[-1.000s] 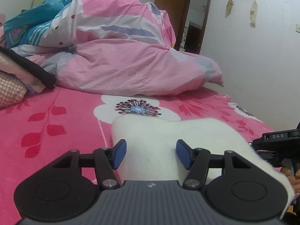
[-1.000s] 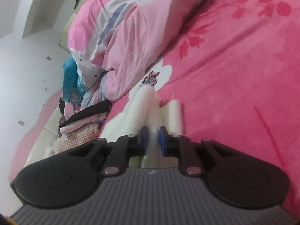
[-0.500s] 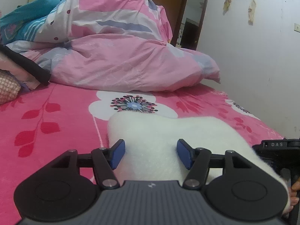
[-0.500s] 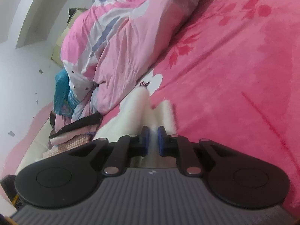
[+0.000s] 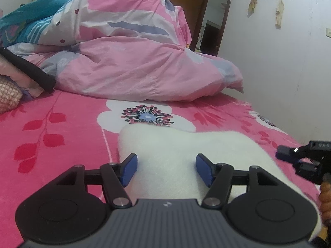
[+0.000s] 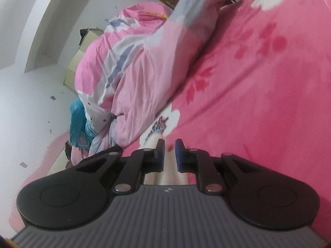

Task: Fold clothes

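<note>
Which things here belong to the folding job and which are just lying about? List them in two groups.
Job:
white fleece garment
left gripper, jaws apart over the fleece
right gripper, jaws opening, pale cloth between them

Lying about:
pink duvet
teal cloth
black-trimmed clothes pile
checked cushion
pink floral bedsheet

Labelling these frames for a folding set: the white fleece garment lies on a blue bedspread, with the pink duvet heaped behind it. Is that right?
Not quite: the bedspread is bright pink with a flower print, not blue, as the left wrist view shows. The rest holds: the white fleece garment lies on it, and the pink duvet is heaped behind.
</note>
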Demonstrator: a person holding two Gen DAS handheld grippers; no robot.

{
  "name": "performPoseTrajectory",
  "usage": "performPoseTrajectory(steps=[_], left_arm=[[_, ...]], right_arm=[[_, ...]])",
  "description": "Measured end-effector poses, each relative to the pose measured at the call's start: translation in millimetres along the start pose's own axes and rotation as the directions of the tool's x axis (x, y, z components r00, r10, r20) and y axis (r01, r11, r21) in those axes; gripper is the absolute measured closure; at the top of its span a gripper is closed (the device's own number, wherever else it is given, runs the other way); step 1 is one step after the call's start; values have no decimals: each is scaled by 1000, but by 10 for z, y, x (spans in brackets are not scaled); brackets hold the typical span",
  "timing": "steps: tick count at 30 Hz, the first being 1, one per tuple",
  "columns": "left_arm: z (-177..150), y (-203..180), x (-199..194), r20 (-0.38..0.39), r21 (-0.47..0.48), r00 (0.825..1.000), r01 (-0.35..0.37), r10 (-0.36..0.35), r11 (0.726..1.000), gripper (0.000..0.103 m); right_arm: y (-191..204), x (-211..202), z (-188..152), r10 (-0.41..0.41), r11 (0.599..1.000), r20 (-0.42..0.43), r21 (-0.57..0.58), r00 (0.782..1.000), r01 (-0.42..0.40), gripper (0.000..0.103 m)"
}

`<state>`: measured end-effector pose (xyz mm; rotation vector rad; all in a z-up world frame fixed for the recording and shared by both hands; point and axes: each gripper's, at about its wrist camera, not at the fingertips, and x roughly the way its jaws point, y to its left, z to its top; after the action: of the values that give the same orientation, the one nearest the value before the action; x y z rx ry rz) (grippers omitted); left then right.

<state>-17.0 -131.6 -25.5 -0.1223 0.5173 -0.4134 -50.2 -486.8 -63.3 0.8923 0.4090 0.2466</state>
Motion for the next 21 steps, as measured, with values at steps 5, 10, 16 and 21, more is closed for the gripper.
performPoseTrajectory(steps=[5, 10, 16, 21], left_arm=[[41, 64, -35, -1, -21, 1000, 16, -16, 1000, 40], [-1, 90, -5, -30, -35, 998, 47, -48, 998, 40], [0, 150, -11, -21, -38, 998, 65, -66, 997, 39], [67, 237, 46, -13, -40, 997, 74, -75, 996, 39]], right_arm=[[424, 4, -7, 50, 977, -53, -204, 997, -60, 91], [546, 444, -96, 20, 957, -183, -283, 983, -72, 91], [430, 798, 80, -40, 977, -195, -213, 980, -3, 101], [734, 734, 96, -1, 924, -235, -372, 972, -89, 97]])
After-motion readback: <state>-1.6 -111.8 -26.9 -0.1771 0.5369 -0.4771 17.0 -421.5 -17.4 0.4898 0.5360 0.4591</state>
